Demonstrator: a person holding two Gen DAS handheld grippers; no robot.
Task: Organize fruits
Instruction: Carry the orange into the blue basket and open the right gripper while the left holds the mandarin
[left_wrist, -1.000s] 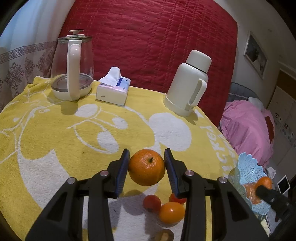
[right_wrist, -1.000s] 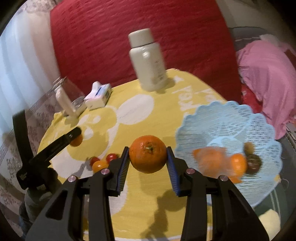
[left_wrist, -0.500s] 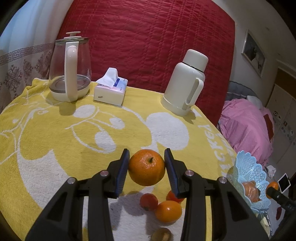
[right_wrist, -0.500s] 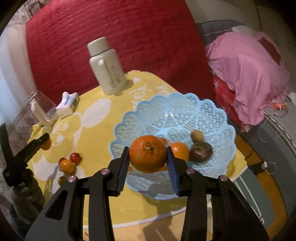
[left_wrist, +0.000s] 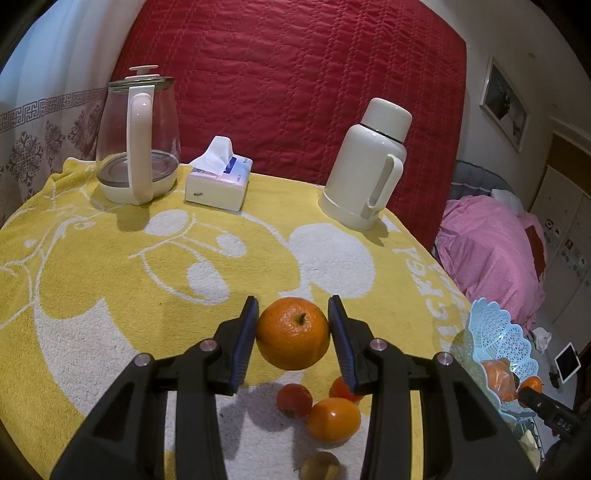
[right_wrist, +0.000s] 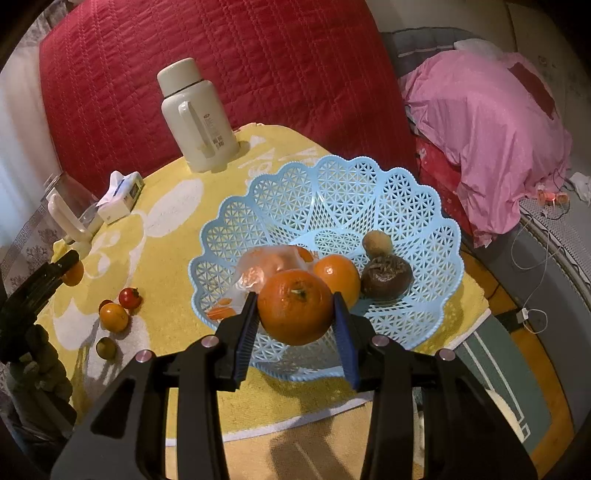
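The right gripper (right_wrist: 295, 314) pinches an orange (right_wrist: 295, 306) between its two blue pads, stem end facing up toward the camera. It hangs over the near rim of the blue basket (right_wrist: 424, 206), so the basket's hollow lies just ahead and below; the release seems to need only a short move forward and down. Inside the basket there are already a smaller orange fruit (right_wrist: 338, 275), a dark brown fruit (right_wrist: 386, 277), a small tan one (right_wrist: 376, 242) and something orange in a clear wrapper (right_wrist: 266, 269), perhaps a bagged fruit, the view is not sharp.

The left gripper (left_wrist: 293, 332) also clamps a second orange (left_wrist: 293, 332), above the yellow cloth (left_wrist: 110, 266). The basket is far at its right, so the right hand is clearly the nearer one. Loose small fruits (left_wrist: 332, 417) wait under it.
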